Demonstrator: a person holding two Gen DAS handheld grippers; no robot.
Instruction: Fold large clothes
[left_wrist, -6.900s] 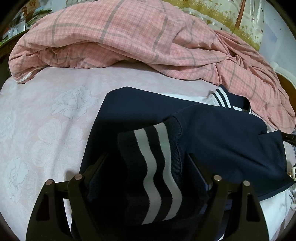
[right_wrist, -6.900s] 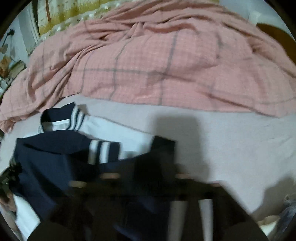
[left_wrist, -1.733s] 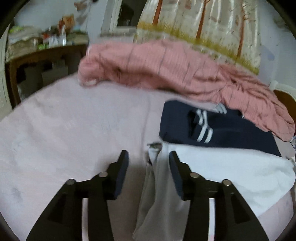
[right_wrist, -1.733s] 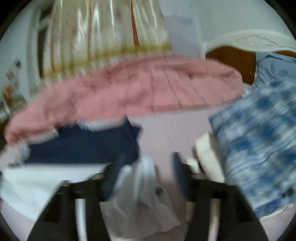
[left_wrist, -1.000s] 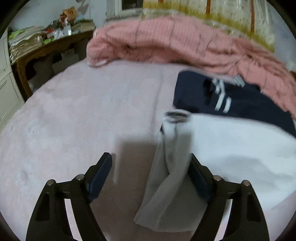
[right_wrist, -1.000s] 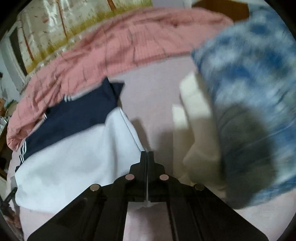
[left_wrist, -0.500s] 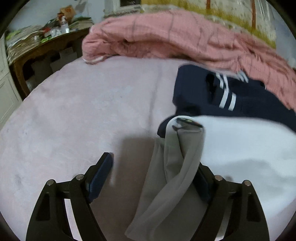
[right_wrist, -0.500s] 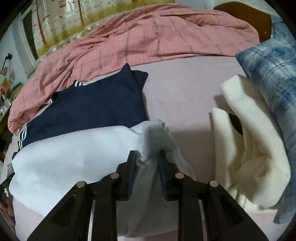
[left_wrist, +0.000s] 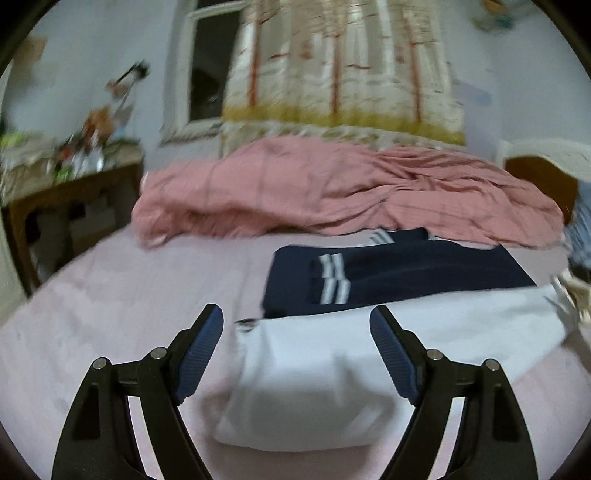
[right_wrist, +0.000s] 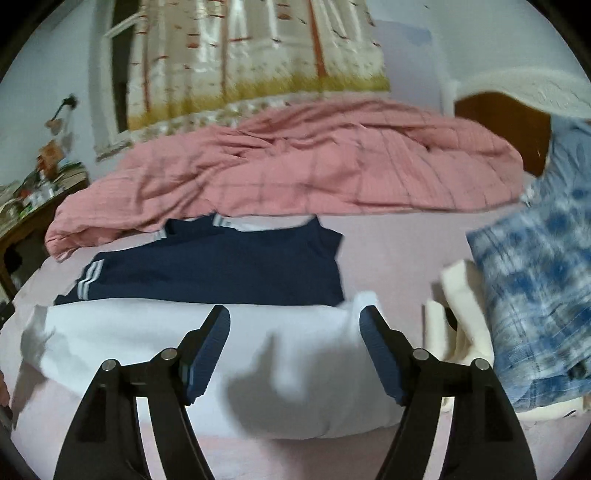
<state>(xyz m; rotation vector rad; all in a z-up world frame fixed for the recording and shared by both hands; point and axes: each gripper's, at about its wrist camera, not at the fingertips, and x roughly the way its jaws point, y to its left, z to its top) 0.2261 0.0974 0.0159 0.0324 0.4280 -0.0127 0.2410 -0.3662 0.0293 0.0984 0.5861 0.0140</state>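
A large garment lies folded on the pink bed sheet (left_wrist: 110, 295): a navy upper part (left_wrist: 399, 277) with white-striped cuffs (left_wrist: 332, 280), and a white lower part (left_wrist: 369, 354) folded up over it. It also shows in the right wrist view, navy (right_wrist: 221, 266) behind white (right_wrist: 147, 332). My left gripper (left_wrist: 296, 328) is open and empty above the white fold's left end. My right gripper (right_wrist: 294, 325) is open and empty above its right end.
A rumpled pink checked quilt (left_wrist: 332, 192) lies across the back of the bed. A cream garment (right_wrist: 461, 321) and a blue-and-white patterned fabric (right_wrist: 535, 288) lie at the right. A cluttered wooden table (left_wrist: 55, 184) stands at the left. A headboard (right_wrist: 517, 118) is at the back right.
Both grippers have let go of the white fabric and opened wide. They have lifted and drawn back, and the white fold now lies flat over the navy part.
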